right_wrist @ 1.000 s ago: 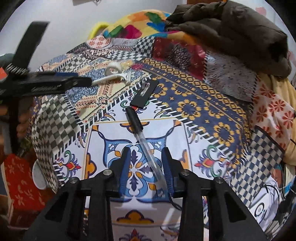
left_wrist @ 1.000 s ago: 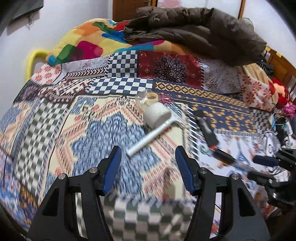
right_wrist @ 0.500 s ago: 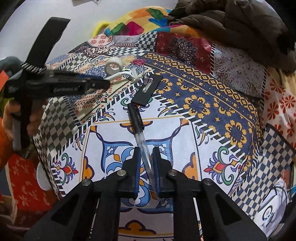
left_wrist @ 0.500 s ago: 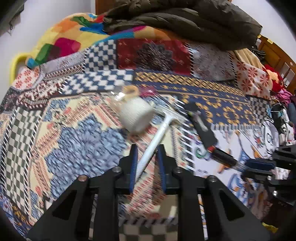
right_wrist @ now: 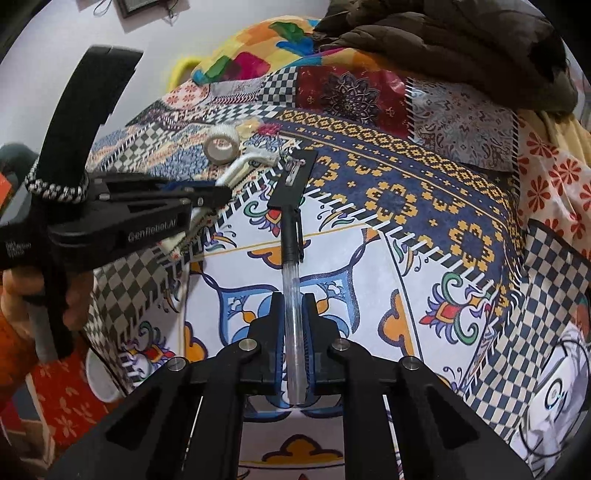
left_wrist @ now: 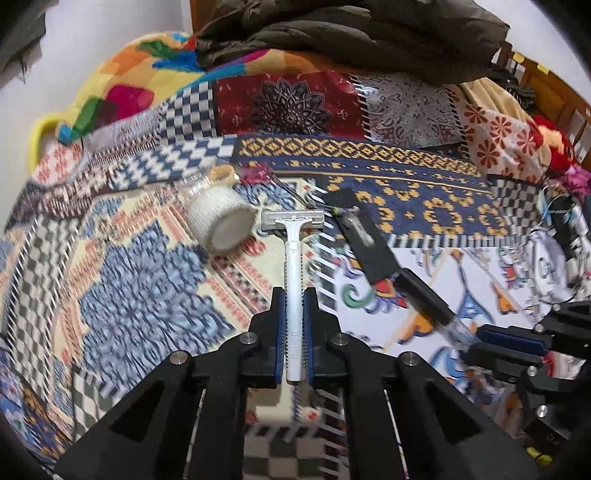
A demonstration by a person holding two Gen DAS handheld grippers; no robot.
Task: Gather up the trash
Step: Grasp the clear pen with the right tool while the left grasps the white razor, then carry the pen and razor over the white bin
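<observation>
My left gripper [left_wrist: 294, 302] is shut on the handle of a white disposable razor [left_wrist: 293, 258], whose head points away over the patterned bedspread. My right gripper [right_wrist: 294, 306] is shut on a clear pen with a black cap [right_wrist: 291, 258]; the pen also shows in the left wrist view [left_wrist: 424, 295]. A white tape roll [left_wrist: 221, 225] lies just left of the razor head. A black card with a clip [left_wrist: 364, 236] lies between razor and pen. The left gripper shows in the right wrist view [right_wrist: 210, 194], holding the razor [right_wrist: 240, 168].
A patchwork bedspread [left_wrist: 129, 288] covers the bed. A brown jacket [left_wrist: 369, 33] lies at the far end. A small ring [left_wrist: 221, 173] and a pink scrap [left_wrist: 255, 173] lie beyond the tape roll. Wooden furniture [left_wrist: 554, 88] stands at the right.
Both grippers have closed, the left on the razor handle and the right on the pen. The razor has turned to line up with the left fingers.
</observation>
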